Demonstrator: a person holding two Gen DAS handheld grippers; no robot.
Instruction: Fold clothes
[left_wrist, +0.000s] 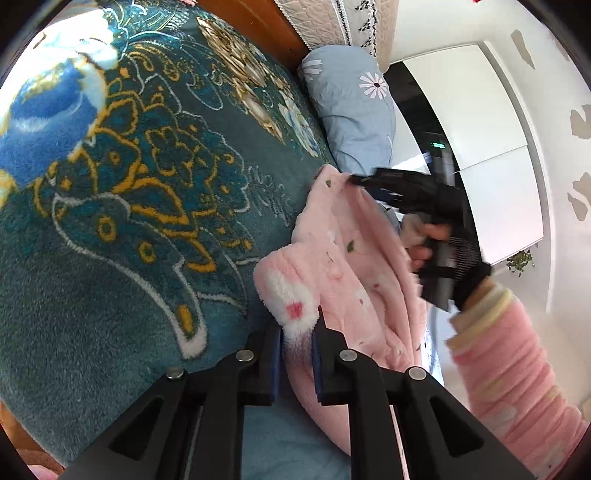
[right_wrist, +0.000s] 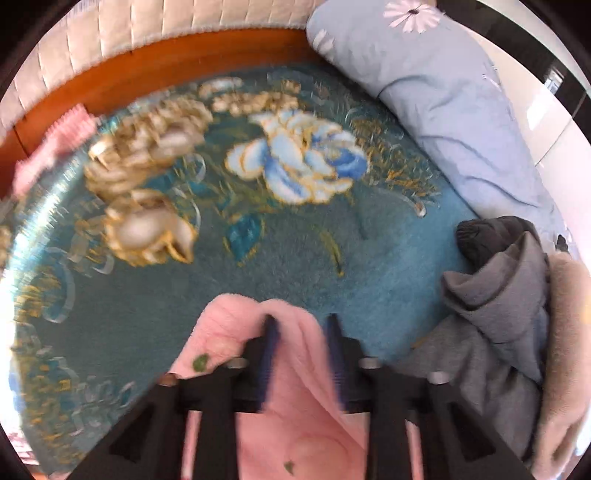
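Right of the right gripper (right_wrist: 301, 332) lie crumpled grey clothes (right_wrist: 495, 314); both grippers' jaws, the left gripper (left_wrist: 298, 332) included, pinch the fluffy pink fleece garment (left_wrist: 343, 266).

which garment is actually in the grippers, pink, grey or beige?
The pink fleece garment: both the left gripper and right gripper pinch it. The grey garment and beige one lie untouched beside it.
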